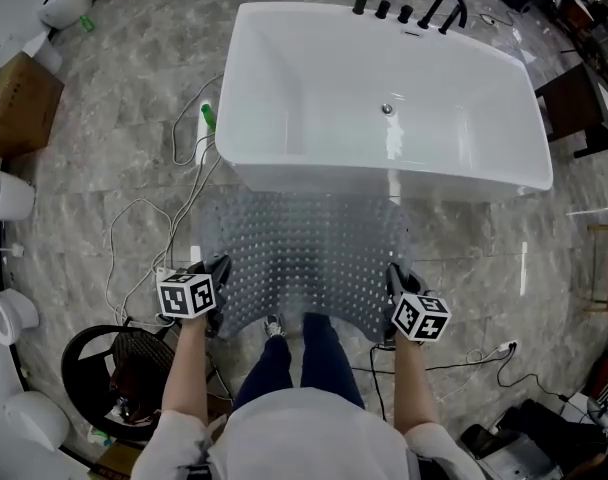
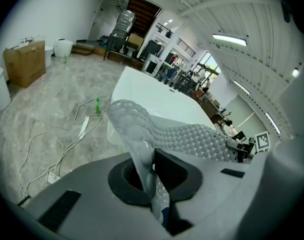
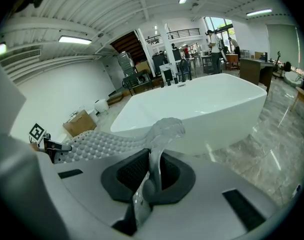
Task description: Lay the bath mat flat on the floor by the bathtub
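Bath mat [image 1: 304, 253], translucent and bubble-studded, hangs between left gripper [image 1: 217, 270] and right gripper [image 1: 392, 280], fingers of both clamped on it.

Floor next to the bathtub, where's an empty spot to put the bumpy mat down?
Straight in front of the bathtub, beneath the held bath mat, the floor looks bare. The tiles right of the mat, below the tub's corner, are bare too. The left side is crowded: white cables and a green bottle lie there.
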Demonstrator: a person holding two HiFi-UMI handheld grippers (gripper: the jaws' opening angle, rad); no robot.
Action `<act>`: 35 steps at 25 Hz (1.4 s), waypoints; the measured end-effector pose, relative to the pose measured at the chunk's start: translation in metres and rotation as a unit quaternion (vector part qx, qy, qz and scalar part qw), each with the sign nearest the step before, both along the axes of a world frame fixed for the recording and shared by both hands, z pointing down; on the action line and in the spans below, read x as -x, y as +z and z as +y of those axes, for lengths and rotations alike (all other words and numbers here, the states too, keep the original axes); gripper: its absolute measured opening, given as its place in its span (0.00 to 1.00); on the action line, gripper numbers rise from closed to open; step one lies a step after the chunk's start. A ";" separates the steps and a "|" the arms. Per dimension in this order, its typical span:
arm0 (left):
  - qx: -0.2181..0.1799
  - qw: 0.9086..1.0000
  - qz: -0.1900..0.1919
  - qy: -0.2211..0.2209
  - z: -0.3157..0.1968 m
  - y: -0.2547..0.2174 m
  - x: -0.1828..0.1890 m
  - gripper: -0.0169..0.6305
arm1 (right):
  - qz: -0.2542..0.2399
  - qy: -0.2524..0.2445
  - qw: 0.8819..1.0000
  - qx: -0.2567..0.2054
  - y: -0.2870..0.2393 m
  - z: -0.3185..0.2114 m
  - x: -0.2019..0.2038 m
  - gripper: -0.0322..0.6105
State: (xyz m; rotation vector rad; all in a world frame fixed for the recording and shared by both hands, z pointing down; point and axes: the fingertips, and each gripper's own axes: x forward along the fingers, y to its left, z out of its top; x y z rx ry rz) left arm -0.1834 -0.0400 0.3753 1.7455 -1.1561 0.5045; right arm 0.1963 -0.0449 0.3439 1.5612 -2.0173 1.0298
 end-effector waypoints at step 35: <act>0.051 0.997 -0.058 -0.016 -0.054 0.193 0.004 0.09 | 0.052 0.013 0.997 0.055 0.199 -0.064 -0.013 0.11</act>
